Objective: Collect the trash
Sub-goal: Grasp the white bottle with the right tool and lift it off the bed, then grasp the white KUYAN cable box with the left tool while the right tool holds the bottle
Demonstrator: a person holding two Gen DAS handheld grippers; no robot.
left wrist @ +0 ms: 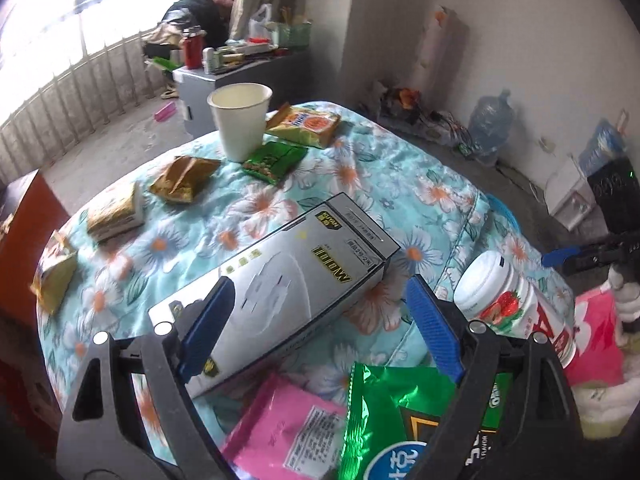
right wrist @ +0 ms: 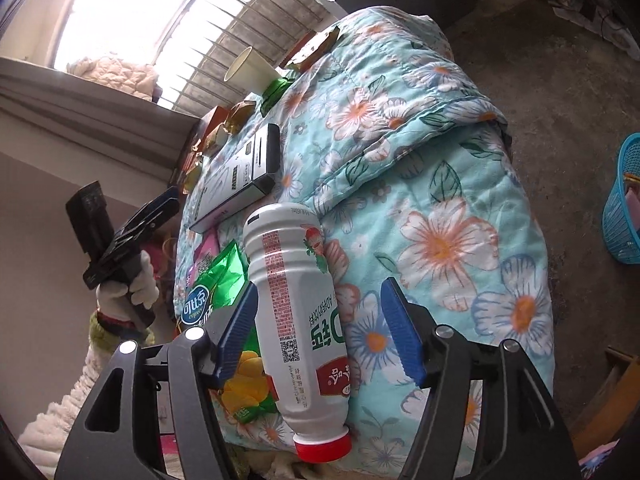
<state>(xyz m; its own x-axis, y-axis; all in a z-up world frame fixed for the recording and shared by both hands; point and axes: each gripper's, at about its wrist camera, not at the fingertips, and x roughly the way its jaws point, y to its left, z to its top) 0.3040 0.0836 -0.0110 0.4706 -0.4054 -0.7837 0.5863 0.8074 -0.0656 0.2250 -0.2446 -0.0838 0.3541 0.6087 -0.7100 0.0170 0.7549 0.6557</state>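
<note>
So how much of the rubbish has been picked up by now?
A little, maybe: the blue basket on the floor seems to hold something. In hand, nothing yet: the right gripper straddles the white bottle with jaws open, and the left gripper hovers open over the grey box. Left on the quilt: cup, green bag, pink packet and other wrappers.

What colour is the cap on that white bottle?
Red; the bottle cap shows best in the right wrist view.
</note>
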